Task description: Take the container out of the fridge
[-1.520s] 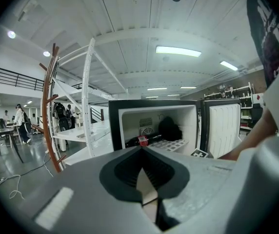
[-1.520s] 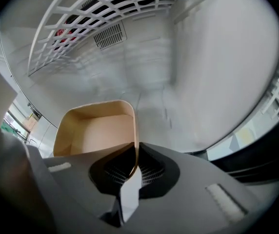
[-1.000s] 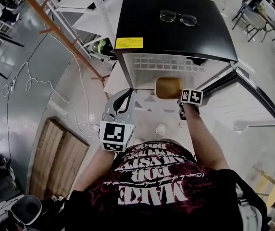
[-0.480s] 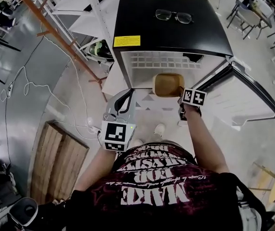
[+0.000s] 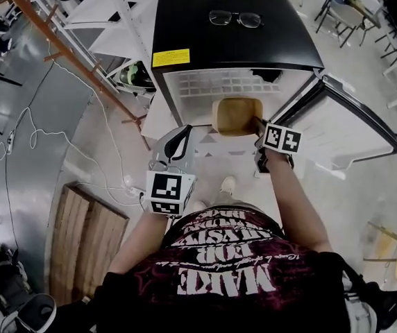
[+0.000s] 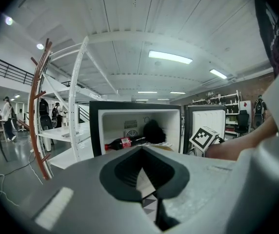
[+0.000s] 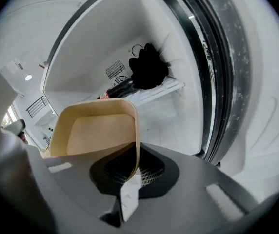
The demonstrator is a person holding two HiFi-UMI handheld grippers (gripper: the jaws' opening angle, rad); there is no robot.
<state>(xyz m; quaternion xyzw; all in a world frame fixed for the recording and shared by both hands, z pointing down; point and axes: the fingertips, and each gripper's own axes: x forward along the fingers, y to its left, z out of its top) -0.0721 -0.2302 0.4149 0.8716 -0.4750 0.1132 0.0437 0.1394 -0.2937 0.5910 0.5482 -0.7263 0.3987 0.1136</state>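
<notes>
Beyond container [image 7: 93, 130], indistinct black lump [image 7: 147, 67]

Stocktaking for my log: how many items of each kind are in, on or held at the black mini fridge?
Tan open plastic container: 1
Dark bottle with red label: 1
Black soft bundle: 1
Dark-rimmed glasses: 1
Total: 4

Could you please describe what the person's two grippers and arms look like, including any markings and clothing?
The left gripper and right gripper are broad, pale grey mouldings with a dark ribbed recess at the jaws. Each carries a white cube with black square markers. The person wears a dark, red-mottled T-shirt with white lettering; its sleeves leave the forearms uncovered.
</notes>
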